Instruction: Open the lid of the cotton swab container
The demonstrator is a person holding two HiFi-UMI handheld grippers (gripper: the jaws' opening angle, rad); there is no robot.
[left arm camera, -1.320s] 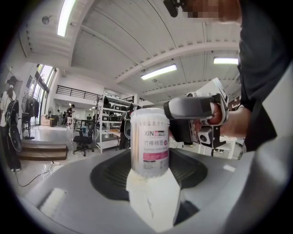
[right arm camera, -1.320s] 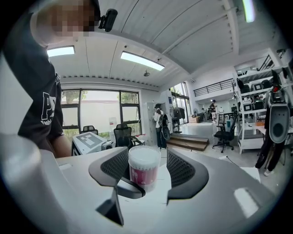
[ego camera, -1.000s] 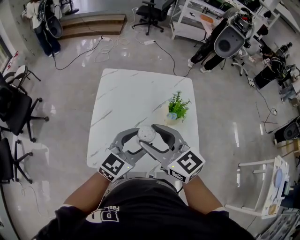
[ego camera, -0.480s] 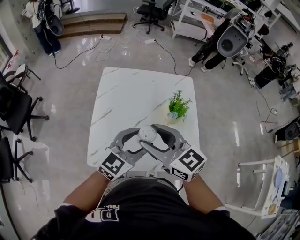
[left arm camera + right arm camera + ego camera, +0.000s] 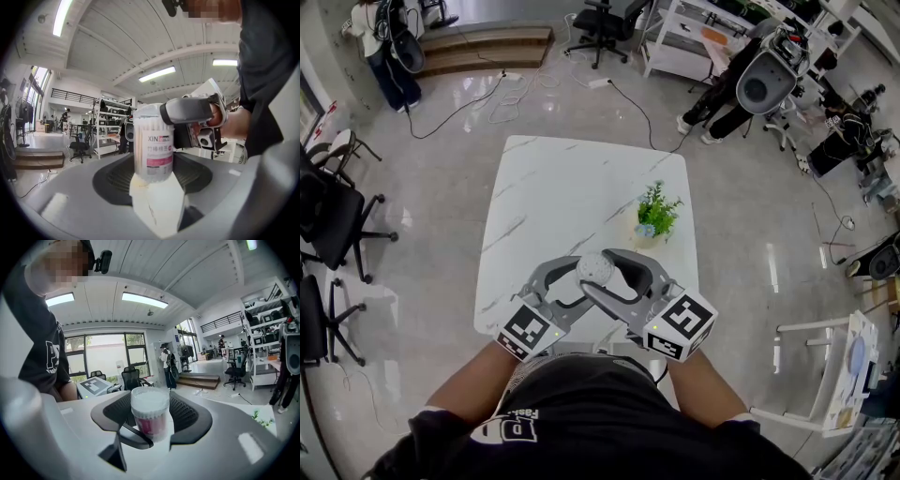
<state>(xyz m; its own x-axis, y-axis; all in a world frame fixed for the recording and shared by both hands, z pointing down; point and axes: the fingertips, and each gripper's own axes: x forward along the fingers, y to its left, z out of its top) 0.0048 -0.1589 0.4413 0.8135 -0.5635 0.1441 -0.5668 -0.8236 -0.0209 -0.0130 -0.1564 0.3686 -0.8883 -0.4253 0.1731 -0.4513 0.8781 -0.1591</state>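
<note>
1. Head view: our two grey grippers, left (image 5: pixel 577 282) and right (image 5: pixel 610 278), meet on one clear cylindrical plastic cotton swab container (image 5: pixel 593 268) above the near edge of the white marbled table (image 5: pixel 548 187).
2. Left gripper view: its jaws clamp the pink-labelled body.
3. Right gripper view: its jaws pinch the round white lid (image 5: pixel 150 402).

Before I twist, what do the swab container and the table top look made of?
Swab container: likely clear plastic, glossy; the white swabs show through its wall above a pink printed label. Table top: white with grey veins, smooth; marble or a marble-look laminate, can't tell which.
</note>
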